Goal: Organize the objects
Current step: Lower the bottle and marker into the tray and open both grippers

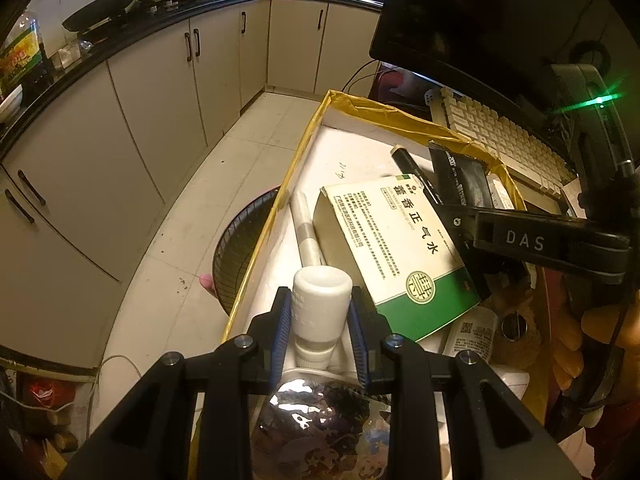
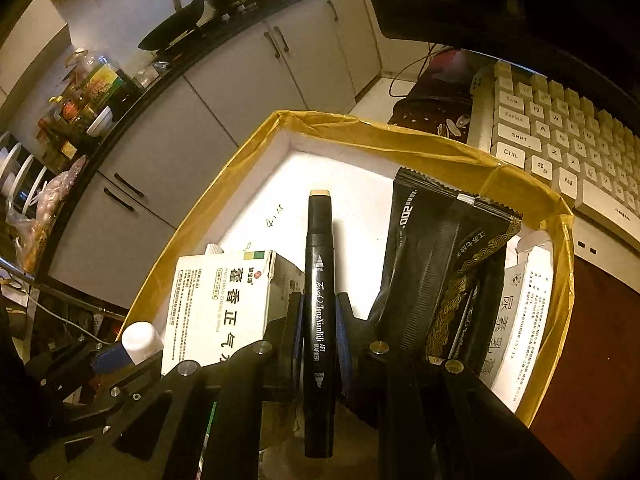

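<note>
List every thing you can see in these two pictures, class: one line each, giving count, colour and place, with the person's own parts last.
White foam box edged in yellow tape: one, on the desk, holding the clutter.
White-and-green cardboard medicine box: one, lying inside the foam box.
Black art marker pen: one, clamped in the right claw.
White plastic bottle: one, clamped in the left claw.
Black foil sachet: one, leaning at the box's right.
White keyboard: one, beside the box.
Black frying pan: one, on the kitchen counter.
White cabinets: a row, under the counter.
Left claw: one, black, blue pads.
Right claw: one, black.
</note>
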